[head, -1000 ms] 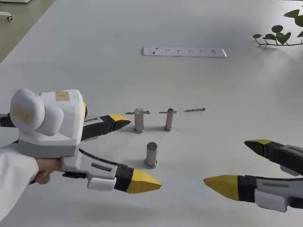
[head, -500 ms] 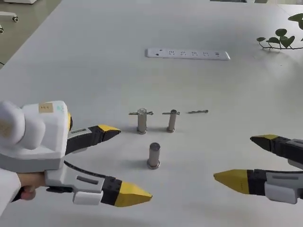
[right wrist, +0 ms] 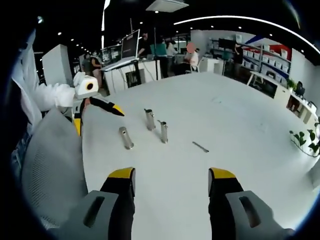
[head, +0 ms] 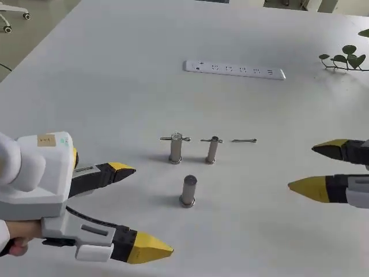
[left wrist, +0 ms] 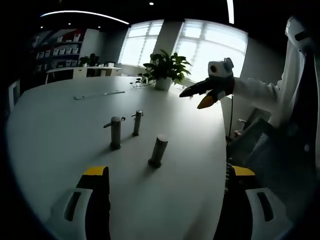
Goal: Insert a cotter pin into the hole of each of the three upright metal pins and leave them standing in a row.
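- While both pairs of fingers stand spread with nothing between them, I have the left gripper low at the near left of the bench. The right gripper is at the right edge. Both are apart from the work.
- Nearest the left gripper stands the front pin, upright, bare at the top as far as I can see, and set forward of the other two.
- Behind it, the back-left pin and back-right pin stand side by side, each with a cotter pin crosswise through its head.
- Near the back-right pin, on the right gripper's side, the loose cotter pin lies flat on the bench.
- I judge that fetching that cotter pin is the step in hand. It is thin and lies flat, so I would come down steeply and pinch it near one end, leaving the other end free to lead into the hole.
- I would steady the front pin low on its body with the left fingers, since a sideways push could topple it, and then bring it into line.
- Farther back, the power strip lies well clear.
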